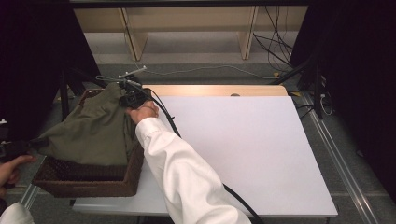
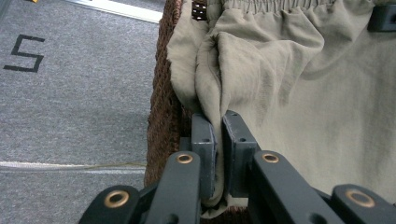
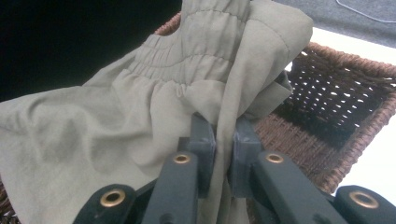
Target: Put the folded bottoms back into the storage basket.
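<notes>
An olive-green garment (image 1: 91, 130) with an elastic waistband (image 3: 187, 51) is stretched over a dark brown wicker basket (image 1: 88, 179) at the table's left. My left gripper (image 2: 218, 126) is shut on a fold of the cloth at the basket's left edge; in the high view it sits dark at the far left (image 1: 18, 147). My right gripper (image 3: 223, 128) is shut on the garment near its waistband, at the basket's far right corner (image 1: 133, 99). The cloth hangs taut between the two grips.
The basket stands on the left part of a white table top (image 1: 243, 149), with a wooden strip (image 1: 215, 90) along the far edge. Grey carpet (image 2: 70, 93) lies left of the basket. Cables (image 1: 280, 51) and a wooden shelf frame (image 1: 187, 28) stand beyond the table.
</notes>
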